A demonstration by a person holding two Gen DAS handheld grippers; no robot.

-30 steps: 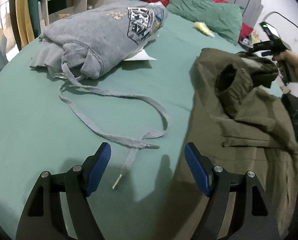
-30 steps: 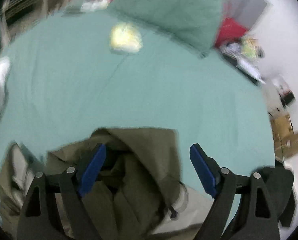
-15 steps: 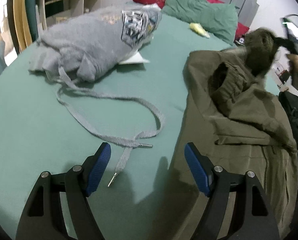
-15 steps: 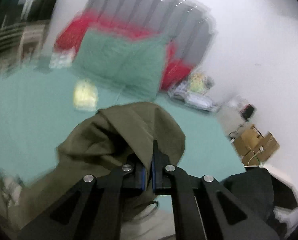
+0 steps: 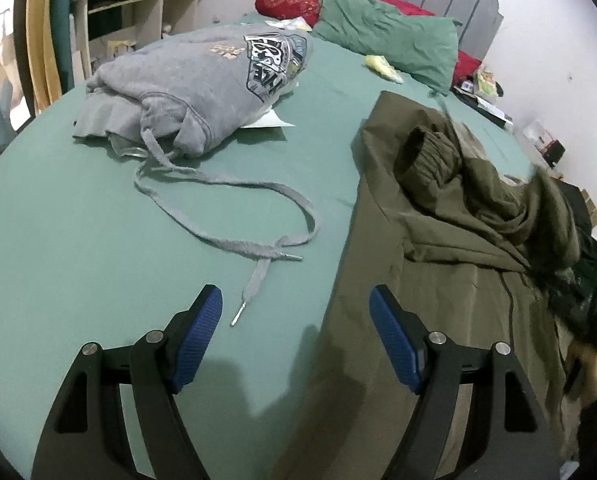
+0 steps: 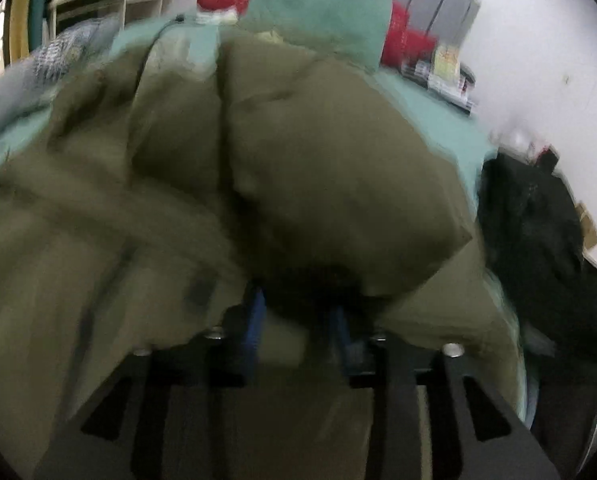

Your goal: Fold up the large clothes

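Left wrist view: spread left gripper [image 5: 294,320] over bed [image 5: 78,240]; olive jacket [image 6: 318,168] blocks right gripper's just-opening fingers [image 6: 254,320].

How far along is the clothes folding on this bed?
Early. The grey hoodie lies bundled, drawstring trailing. The olive jacket is half spread, one sleeve bunched on top. The right gripper, jaws just opening, has jacket cloth between its fingers; the left gripper hangs open. Both garments remain unfolded.
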